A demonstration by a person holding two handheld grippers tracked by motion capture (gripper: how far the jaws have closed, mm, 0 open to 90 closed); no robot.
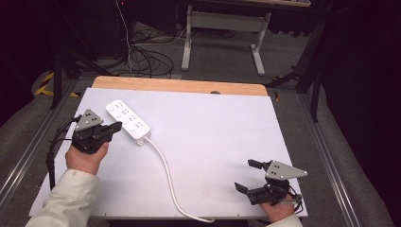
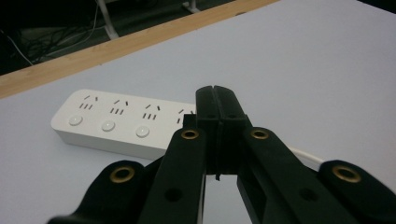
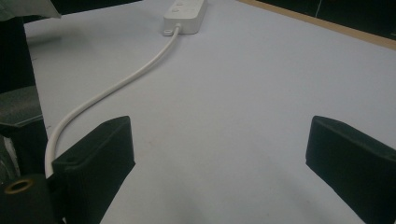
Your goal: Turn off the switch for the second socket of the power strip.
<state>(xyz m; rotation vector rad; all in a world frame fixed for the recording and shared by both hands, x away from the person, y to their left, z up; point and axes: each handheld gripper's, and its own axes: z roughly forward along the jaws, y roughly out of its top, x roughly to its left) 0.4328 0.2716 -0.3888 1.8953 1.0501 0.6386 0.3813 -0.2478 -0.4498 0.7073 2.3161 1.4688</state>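
A white power strip (image 1: 127,118) lies at an angle on the far left of the white tabletop (image 1: 217,127). Its white cable (image 1: 165,175) curves toward the near edge. My left gripper (image 1: 116,127) is shut with nothing in it, tips just beside the strip's near long side. In the left gripper view the closed jaws (image 2: 216,91) stand in front of the strip (image 2: 116,121), which shows several sockets and round buttons. My right gripper (image 1: 246,175) stands open at the near right, nothing between its fingers. The right gripper view shows the wide-apart right gripper (image 3: 222,154), the cable (image 3: 116,84) and the strip's end (image 3: 184,11).
A wooden strip (image 1: 179,85) borders the table's far edge. Metal rails (image 1: 28,151) run along both sides. Beyond the table stand a white desk frame (image 1: 222,28) and loose cables (image 1: 146,59) on the floor.
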